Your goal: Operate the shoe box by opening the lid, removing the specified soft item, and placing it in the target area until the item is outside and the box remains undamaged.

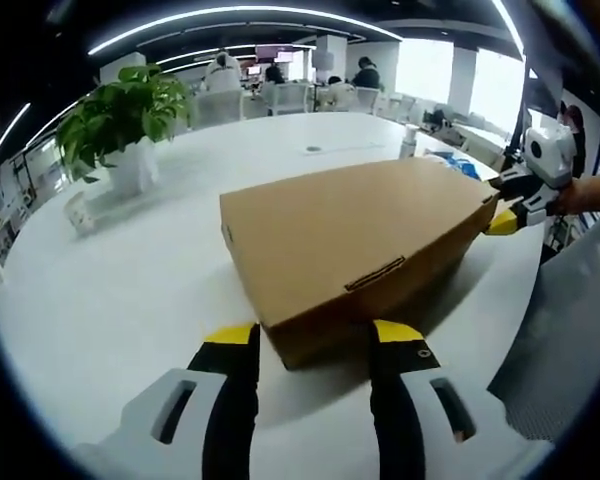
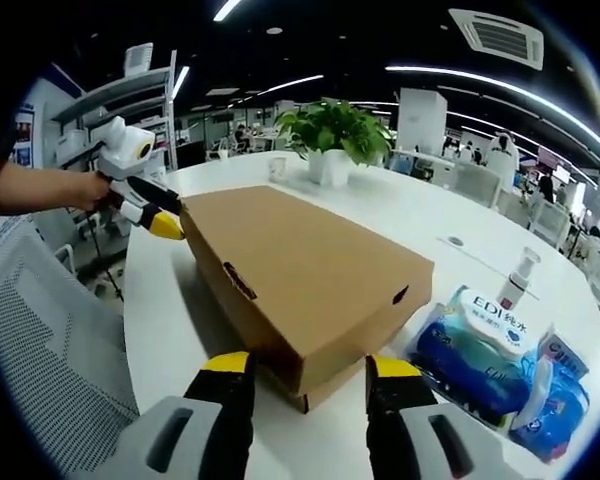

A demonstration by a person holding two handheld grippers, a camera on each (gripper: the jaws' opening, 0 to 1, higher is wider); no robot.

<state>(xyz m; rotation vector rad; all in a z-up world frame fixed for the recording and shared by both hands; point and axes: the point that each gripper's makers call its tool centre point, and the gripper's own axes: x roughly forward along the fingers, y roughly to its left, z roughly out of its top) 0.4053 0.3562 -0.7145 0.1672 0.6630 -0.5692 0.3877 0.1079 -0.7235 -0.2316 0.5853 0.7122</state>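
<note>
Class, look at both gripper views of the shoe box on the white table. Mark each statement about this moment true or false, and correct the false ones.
1. The shoe box has its lid shut. True.
2. The left gripper and the right gripper stand at opposite corners of the box. True.
3. A potted plant stands on the box lid. False: it stands on the white table, apart from the box.
4. The blue tissue pack lies inside the box. False: it lies on the table beside the box.
5. A spray bottle stands behind the tissue pack. True.
</note>
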